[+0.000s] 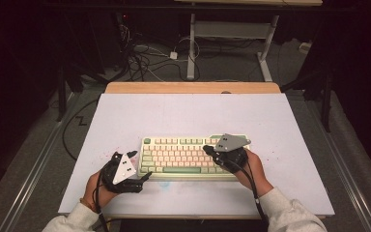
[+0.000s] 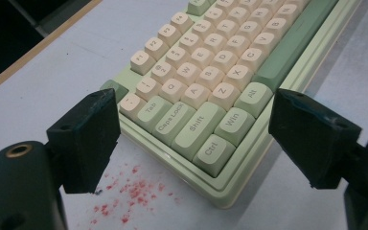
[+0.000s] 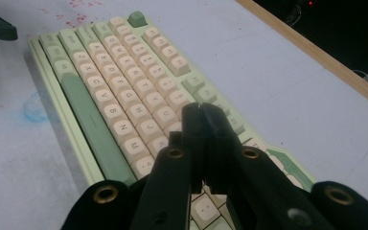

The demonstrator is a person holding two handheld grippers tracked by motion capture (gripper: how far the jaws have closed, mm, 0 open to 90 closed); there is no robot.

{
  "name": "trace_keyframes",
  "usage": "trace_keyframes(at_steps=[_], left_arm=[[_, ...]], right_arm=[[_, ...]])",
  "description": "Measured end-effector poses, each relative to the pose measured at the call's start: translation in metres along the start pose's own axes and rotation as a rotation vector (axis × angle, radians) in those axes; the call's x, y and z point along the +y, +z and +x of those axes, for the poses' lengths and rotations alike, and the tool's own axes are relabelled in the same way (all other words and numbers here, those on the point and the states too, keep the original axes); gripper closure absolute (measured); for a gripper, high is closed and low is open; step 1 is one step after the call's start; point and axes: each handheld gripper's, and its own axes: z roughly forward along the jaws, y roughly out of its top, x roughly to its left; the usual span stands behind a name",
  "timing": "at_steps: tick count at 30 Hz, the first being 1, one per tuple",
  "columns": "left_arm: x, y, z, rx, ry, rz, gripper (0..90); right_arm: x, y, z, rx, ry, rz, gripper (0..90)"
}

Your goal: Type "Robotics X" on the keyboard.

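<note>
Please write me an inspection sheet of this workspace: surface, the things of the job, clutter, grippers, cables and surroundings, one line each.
Surface: white table top with a wooden far edge; red speckles near the keyboard's left corner and a faint blue smudge in front of it.
Job's things: green and cream keyboard, lying flat, its keys facing up.
Clutter: nothing seen.
Grippers: left gripper open, its jaws either side of the keyboard's left front corner, not touching it; right gripper shut on nothing, above the keys at the keyboard's right end.
Cables: a black cable trails from the right gripper along the forearm; tangled floor cables beyond the table.
Surroundings: dark room, white desk frame behind.
</note>
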Motion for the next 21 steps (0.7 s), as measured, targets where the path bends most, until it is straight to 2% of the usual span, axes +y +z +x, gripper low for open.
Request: trace_keyframes(at_steps=[11,21], left_arm=[[0.003,0.0,-0.002,0.004,-0.012,-0.005,17.8],[0.006,0.0,-0.003,-0.012,-0.048,-0.018,18.2]], right_arm=[[-0.005,-0.015,0.002,-0.001,-0.002,-0.018,87.8],[-0.011,-0.027,0.004,0.001,-0.007,-0.03,85.9]])
